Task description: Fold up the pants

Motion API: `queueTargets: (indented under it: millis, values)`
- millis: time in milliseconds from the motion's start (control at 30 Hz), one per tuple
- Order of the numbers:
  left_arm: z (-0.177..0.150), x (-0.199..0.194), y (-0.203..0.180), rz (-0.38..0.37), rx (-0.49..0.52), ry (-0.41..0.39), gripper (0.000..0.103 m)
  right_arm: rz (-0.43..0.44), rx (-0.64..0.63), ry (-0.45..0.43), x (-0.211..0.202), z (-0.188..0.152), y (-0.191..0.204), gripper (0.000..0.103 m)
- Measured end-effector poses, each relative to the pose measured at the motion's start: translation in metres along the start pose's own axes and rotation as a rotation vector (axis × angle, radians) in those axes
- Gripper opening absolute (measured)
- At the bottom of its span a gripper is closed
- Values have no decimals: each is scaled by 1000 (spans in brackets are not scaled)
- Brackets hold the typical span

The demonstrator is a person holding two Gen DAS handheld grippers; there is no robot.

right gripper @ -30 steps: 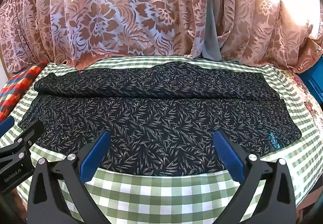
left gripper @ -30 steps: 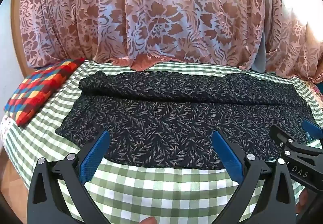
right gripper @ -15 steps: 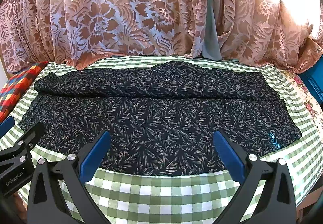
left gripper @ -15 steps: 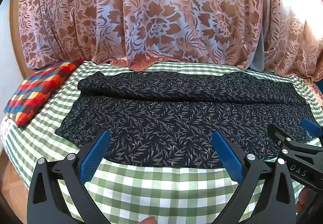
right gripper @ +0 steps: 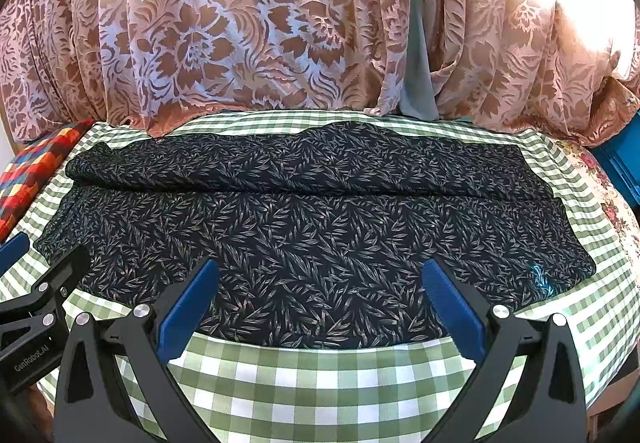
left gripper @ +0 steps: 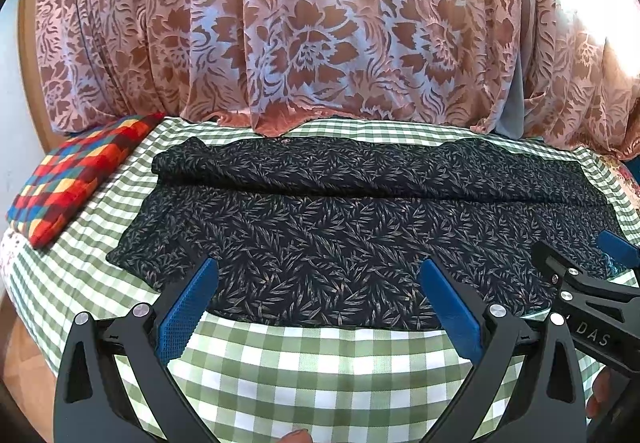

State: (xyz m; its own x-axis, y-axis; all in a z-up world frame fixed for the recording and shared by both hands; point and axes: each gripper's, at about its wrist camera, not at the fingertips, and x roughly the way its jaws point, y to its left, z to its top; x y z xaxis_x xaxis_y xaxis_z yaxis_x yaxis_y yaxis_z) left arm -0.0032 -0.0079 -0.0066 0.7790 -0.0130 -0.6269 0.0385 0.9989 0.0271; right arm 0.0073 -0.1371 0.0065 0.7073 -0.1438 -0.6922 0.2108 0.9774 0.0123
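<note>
A: Left wrist view, item 1: left gripper (left gripper: 318, 285), blue pads spread wide, released, nothing between them, hovering over the near hem of the pants (left gripper: 360, 227). Change since the earlier frames?

B: Barely any. Both grippers hold the same hover; the pants lie unshifted. Item 2: right gripper (right gripper: 318, 285), likewise spread and empty, above the same near edge.

A: Item 3, the pants?

B: Dark, leaf-printed, laid lengthwise across the green-and-white checked cloth (left gripper: 320, 375), the far leg folded over along a long crease.

A: Surroundings?

B: Item 4: multicoloured checked cushion (left gripper: 76, 183) at the left end of the surface, apart from the pants. Item 5: pink floral curtain (left gripper: 304, 43) hanging behind, its hem touching the far edge, backlit at the top.
</note>
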Motion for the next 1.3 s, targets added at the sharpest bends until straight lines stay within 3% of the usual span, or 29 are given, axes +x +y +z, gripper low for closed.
queueTargets:
  millis: [1000, 1300]
  values:
    - [1, -1, -1, -9, -4, 7, 100, -1, -3, 3, 2, -3, -1, 101]
    - [-3, 5, 4, -60, -25, 18, 100, -3, -6, 20, 7, -6, -2, 101]
